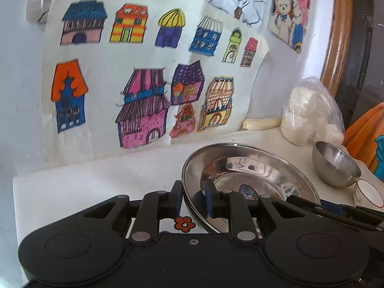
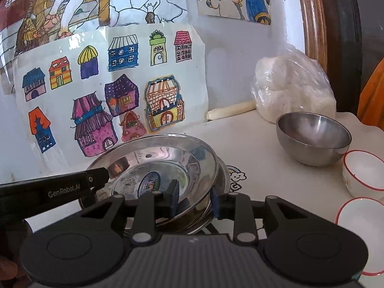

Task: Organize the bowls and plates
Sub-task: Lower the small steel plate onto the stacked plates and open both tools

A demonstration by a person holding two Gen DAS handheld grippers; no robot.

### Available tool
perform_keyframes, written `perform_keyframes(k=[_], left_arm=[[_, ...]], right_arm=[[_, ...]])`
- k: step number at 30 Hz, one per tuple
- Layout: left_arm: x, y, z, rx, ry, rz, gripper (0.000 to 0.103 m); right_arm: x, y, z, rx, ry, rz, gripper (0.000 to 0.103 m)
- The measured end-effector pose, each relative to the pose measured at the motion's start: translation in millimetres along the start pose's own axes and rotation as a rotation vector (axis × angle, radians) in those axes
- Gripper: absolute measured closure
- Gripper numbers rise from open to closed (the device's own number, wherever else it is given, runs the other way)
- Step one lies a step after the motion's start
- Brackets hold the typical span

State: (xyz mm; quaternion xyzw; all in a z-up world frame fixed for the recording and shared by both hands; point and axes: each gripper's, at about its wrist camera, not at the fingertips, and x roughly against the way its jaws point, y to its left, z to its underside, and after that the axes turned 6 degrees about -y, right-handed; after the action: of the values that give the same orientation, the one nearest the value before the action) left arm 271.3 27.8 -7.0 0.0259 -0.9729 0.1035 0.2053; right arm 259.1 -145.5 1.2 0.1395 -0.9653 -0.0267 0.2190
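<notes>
A shiny steel plate (image 1: 252, 165) (image 2: 156, 153) rests on the white table, on top of a second steel plate (image 2: 223, 175) whose rim shows at its right side. My left gripper (image 1: 193, 200) is shut on the top plate's left rim, one pad outside and one inside. My right gripper (image 2: 194, 200) straddles the right rim, with its pads standing slightly off the metal. A steel bowl (image 1: 336, 165) (image 2: 312, 139) stands to the right of the plates. Two white bowls with red rims (image 2: 362, 170) (image 2: 357, 228) sit at the right edge.
A wall covered with children's drawings (image 1: 144, 72) rises just behind the plates. A plastic bag of white lumps (image 2: 290, 91) and a pale stick (image 2: 230, 110) lie at the back right, beside a wooden frame (image 1: 336, 36). Bare white tabletop (image 1: 96, 187) lies left of the plates.
</notes>
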Motion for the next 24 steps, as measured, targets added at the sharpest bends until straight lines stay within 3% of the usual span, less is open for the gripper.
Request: perform_keyframes(k=[11, 16, 24], left_arm=[[-2, 5, 1, 0.039, 0.028, 0.003, 0.081], [1, 6, 0, 0.048, 0.008, 0.006, 0.081], [7, 9, -3, 0.064, 0.0, -0.006, 0.071]], right_arm=[[1, 1, 1, 0.006, 0.002, -0.007, 0.067], [3, 6, 2, 0.035, -0.01, 0.005, 0.058], [6, 4, 1, 0.053, -0.025, 0.057, 0.039]])
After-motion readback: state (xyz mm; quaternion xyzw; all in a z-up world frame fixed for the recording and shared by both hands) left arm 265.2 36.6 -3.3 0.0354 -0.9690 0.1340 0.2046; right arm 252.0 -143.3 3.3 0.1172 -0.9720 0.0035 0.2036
